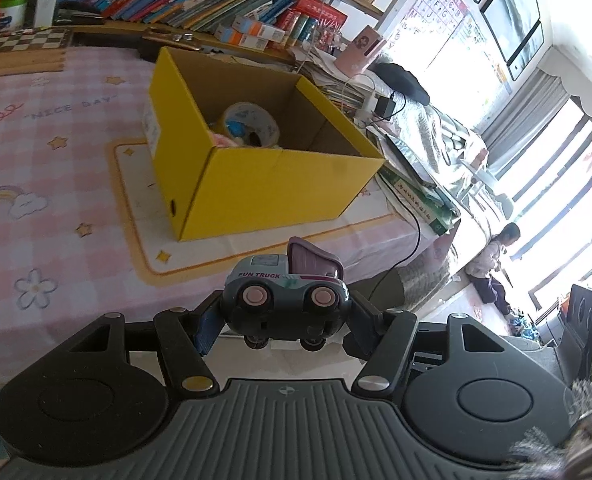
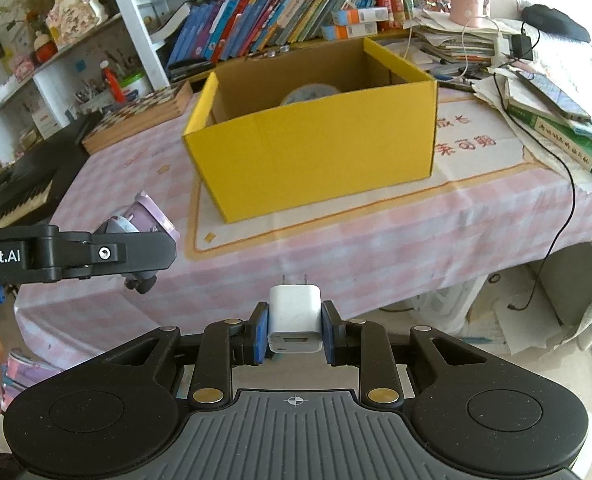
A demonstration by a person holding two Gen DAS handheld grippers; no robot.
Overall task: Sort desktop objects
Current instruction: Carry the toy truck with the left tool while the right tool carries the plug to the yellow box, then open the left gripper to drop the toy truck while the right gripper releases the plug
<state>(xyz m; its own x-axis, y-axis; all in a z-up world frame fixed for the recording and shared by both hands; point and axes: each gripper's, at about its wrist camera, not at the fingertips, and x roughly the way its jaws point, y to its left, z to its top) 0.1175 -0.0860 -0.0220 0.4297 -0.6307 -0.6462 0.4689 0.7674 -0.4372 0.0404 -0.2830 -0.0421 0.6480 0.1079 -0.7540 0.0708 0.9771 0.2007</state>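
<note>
Between the blue pads of the left tool [image 1: 281,322] sits a small grey plastic toy truck with pink wheels and a mauve tipper [image 1: 285,292], clamped at its ends. Just right of it, the right tool [image 2: 294,330] pinches a white square plug charger [image 2: 294,322], jaws nearly closed. Ahead of both, on the pink checked table [image 1: 55,120], stands the open yellow cardboard box [image 1: 255,184], a roll of printed tape [image 1: 249,122] already inside. Both carried pieces seem still to be dropped in.

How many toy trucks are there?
1. The toy truck is held sideways in the left gripper, in front of the yellow box. More could be hidden deep inside the box.
</note>
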